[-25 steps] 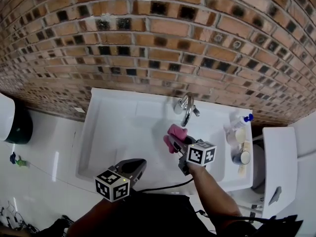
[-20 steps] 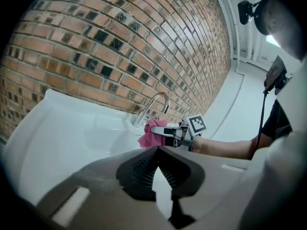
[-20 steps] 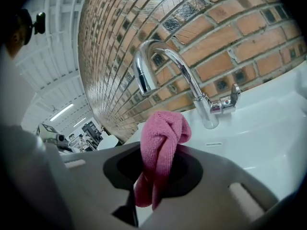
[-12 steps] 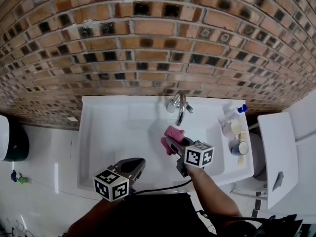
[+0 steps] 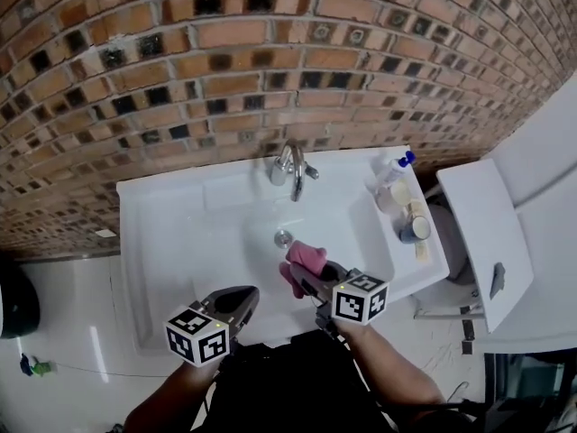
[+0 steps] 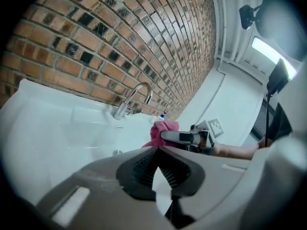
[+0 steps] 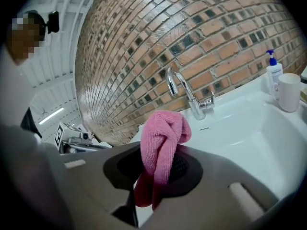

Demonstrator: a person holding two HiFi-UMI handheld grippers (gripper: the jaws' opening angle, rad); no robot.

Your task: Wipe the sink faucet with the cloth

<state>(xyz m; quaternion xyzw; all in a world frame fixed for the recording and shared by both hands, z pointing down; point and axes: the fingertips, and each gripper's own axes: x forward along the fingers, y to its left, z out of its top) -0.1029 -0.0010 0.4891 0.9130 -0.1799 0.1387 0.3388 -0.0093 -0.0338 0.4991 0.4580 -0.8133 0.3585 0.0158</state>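
Observation:
A chrome faucet [image 5: 290, 168] stands at the back of the white sink [image 5: 180, 233], against the brick wall; it also shows in the left gripper view [image 6: 132, 102] and the right gripper view [image 7: 188, 96]. My right gripper [image 5: 303, 276] is shut on a pink cloth [image 5: 304, 260] and hovers over the basin in front of the faucet, well short of it. The bunched cloth [image 7: 163, 145] sticks up out of its jaws. My left gripper [image 5: 242, 303] is shut and holds nothing, at the sink's front edge. The right gripper with the cloth [image 6: 160, 132] appears in the left gripper view.
The drain [image 5: 283, 237] lies just beyond the cloth. A pump bottle [image 5: 393, 171], a white cup [image 7: 289, 92] and small jars [image 5: 414, 229] crowd the sink's right rim. A white cabinet top [image 5: 482, 242] stands to the right. Brick wall [image 5: 270, 61] backs the sink.
The head view has swung, so the sink and faucet sit further left and higher. The right gripper with the cloth has drawn back a little from the faucet toward the sink's front.

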